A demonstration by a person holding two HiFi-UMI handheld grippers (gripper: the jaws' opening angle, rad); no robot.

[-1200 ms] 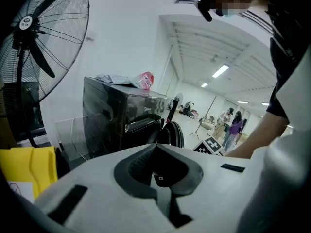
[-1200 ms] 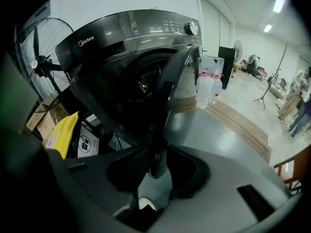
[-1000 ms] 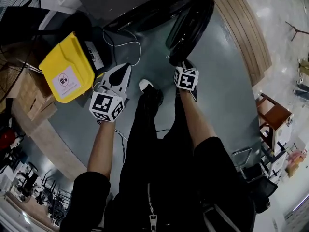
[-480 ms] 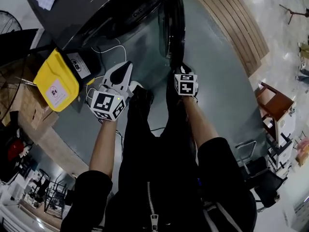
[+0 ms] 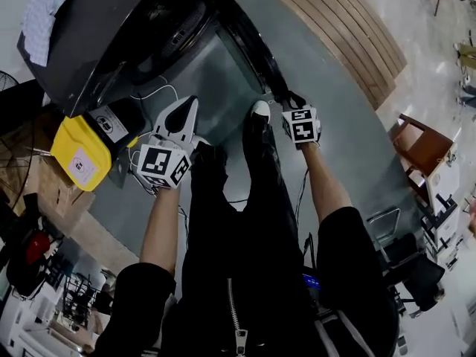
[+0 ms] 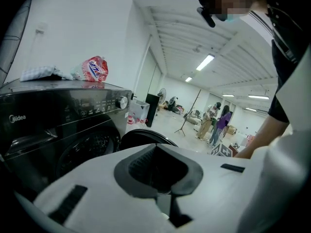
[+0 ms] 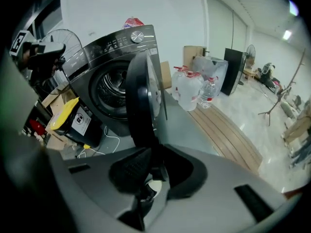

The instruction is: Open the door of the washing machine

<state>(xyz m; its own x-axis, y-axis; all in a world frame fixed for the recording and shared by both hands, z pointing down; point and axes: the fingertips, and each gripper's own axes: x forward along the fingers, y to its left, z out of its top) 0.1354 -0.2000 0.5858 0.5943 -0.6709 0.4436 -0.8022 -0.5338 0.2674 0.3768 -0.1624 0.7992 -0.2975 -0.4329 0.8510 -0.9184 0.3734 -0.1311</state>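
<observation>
My right gripper [image 7: 151, 171] clamps the round black door [image 7: 141, 101] of the dark grey washing machine [image 7: 109, 57]; my left gripper [image 6: 160, 176] looks closed, empty.

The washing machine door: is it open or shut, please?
Open: the door stands swung away edge-on, with the drum exposed behind it.

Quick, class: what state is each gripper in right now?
Left gripper: shut, holding nothing.
Right gripper: shut on the edge of the washing machine door.
</observation>
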